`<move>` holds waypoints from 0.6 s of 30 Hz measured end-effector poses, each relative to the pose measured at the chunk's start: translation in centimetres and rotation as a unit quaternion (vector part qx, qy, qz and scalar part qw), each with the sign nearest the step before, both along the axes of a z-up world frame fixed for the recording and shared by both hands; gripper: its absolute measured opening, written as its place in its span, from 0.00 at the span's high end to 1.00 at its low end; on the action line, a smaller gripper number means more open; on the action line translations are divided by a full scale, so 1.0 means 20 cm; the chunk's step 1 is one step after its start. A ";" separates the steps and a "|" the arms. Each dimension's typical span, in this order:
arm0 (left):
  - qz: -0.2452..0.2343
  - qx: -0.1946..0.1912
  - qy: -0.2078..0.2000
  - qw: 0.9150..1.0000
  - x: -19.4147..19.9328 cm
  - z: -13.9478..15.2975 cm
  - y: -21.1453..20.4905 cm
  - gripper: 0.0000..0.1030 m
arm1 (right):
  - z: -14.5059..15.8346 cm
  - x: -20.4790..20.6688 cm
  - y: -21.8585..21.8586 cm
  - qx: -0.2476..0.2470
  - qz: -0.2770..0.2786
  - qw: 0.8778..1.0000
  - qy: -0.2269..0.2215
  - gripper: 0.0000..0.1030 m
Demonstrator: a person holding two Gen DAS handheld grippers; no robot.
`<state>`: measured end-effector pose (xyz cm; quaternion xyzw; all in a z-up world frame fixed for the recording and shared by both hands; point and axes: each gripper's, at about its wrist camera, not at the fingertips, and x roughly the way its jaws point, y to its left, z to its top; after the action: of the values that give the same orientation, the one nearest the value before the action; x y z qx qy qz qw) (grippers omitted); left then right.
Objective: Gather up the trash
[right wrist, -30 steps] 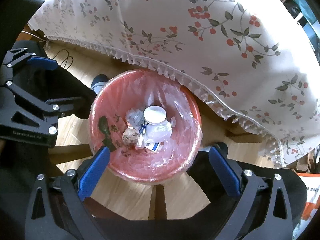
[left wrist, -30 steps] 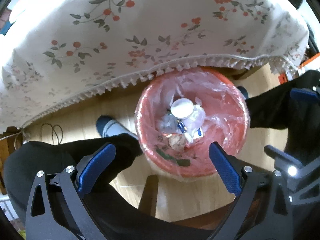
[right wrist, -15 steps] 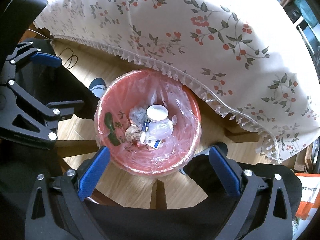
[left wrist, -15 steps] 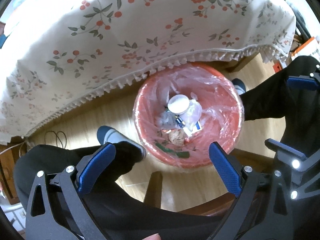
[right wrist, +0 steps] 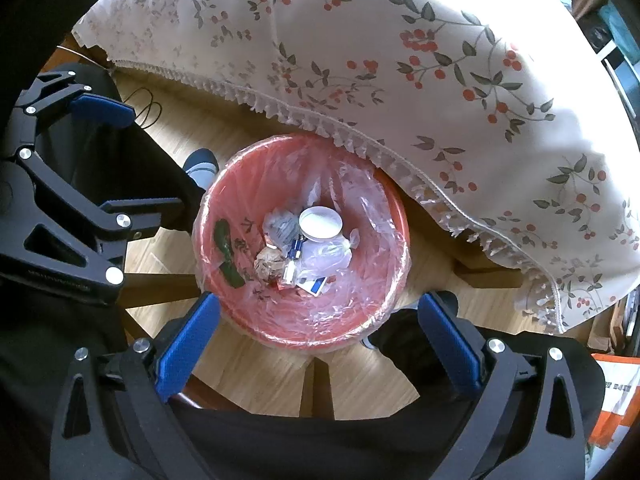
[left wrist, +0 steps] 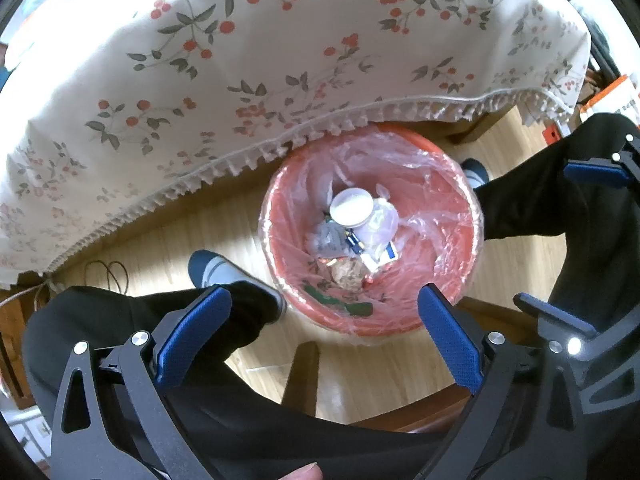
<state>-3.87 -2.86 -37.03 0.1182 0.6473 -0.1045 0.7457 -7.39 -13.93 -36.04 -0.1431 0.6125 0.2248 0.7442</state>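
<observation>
Looking down from the left wrist view, the left gripper (left wrist: 324, 336) is spread wide and holds nothing. Beyond its fingers a red bin (left wrist: 452, 280) with a clear liner stands on the wooden floor, holding a white lid (left wrist: 351, 207) and crumpled wrappers (left wrist: 348, 272). The fringed tablecloth (left wrist: 280, 80) overhangs the bin's far rim. A shoe (left wrist: 224, 274) sits left of the bin.

In the right wrist view, the right gripper (right wrist: 318, 344) is also wide apart and empty, above the bin's (right wrist: 240, 312) near rim. The left gripper (right wrist: 120, 160) appears at far left.
</observation>
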 end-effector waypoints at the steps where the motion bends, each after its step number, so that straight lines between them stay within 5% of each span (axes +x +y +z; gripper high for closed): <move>1: 0.000 0.000 0.002 1.000 0.00 0.00 0.00 0.06 | 0.00 0.00 0.00 0.000 0.000 1.000 0.000 0.05; 18: -0.006 -0.003 0.008 1.000 0.01 -0.03 -0.01 0.06 | -0.03 0.01 0.00 -0.001 0.002 1.000 0.005 0.05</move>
<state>-3.67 -3.09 -37.71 0.1192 0.6525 -0.1116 0.7400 -7.27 -13.97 -36.61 -0.1439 0.6160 0.2266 0.7406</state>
